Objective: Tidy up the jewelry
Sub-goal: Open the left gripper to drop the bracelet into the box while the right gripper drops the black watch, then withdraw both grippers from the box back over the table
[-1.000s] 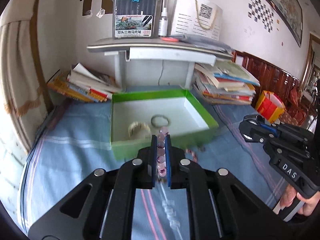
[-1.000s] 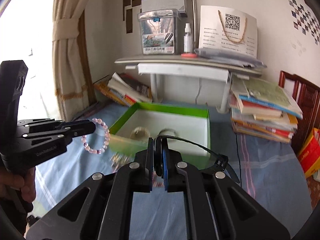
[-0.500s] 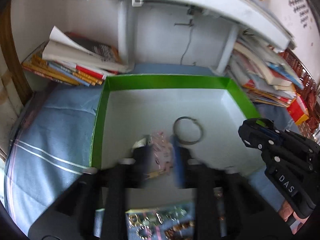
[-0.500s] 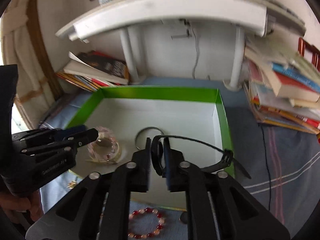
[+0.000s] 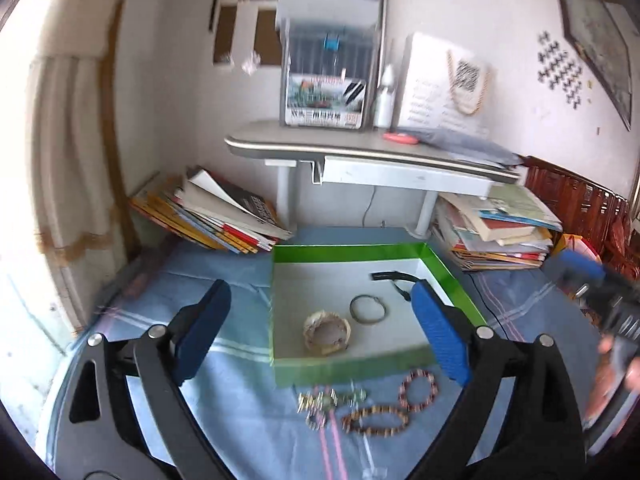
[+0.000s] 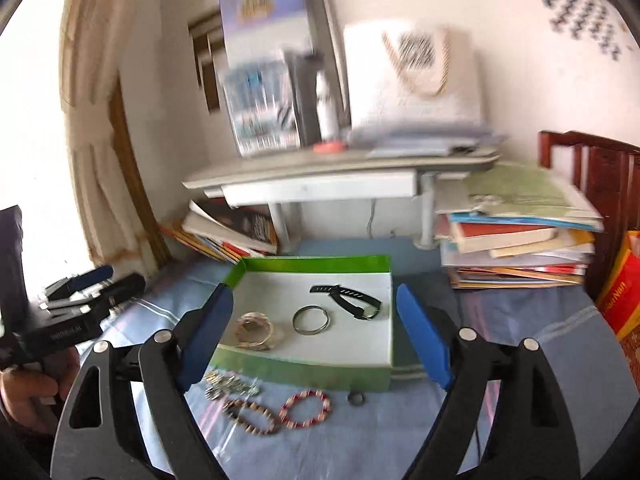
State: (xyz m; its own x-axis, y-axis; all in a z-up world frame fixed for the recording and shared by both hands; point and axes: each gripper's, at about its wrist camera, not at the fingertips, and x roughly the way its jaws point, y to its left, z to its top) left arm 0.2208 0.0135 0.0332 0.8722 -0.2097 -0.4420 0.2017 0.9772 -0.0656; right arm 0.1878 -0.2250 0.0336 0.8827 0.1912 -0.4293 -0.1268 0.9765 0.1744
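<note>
A green box with a white floor (image 5: 360, 370) (image 6: 304, 372) sits on the blue cloth. Inside lie a pale bead bracelet (image 5: 327, 330) (image 6: 254, 330), a metal bangle (image 5: 367, 310) (image 6: 310, 320) and a black watch band (image 5: 394, 278) (image 6: 348, 298). In front of the box lie a red bead bracelet (image 5: 418, 390) (image 6: 306, 408), a brown bead bracelet (image 5: 374, 420) (image 6: 250, 416), a gold chain piece (image 5: 328, 400) (image 6: 230, 386) and a small dark ring (image 6: 355, 399). My left gripper (image 5: 320, 320) is open and empty, held back from the box. My right gripper (image 6: 314, 330) is open and empty too.
Book stacks lie left (image 5: 212, 220) and right (image 5: 496, 228) of the box under a grey shelf (image 5: 360, 152). A red bag (image 6: 620, 292) and wooden chair (image 6: 592, 172) stand at the right. The left gripper shows at the left edge of the right wrist view (image 6: 76, 304).
Both grippers opened and pulled back from the box. The pink bead bracelet and the black watch band left the fingers; the band now lies in the box.
</note>
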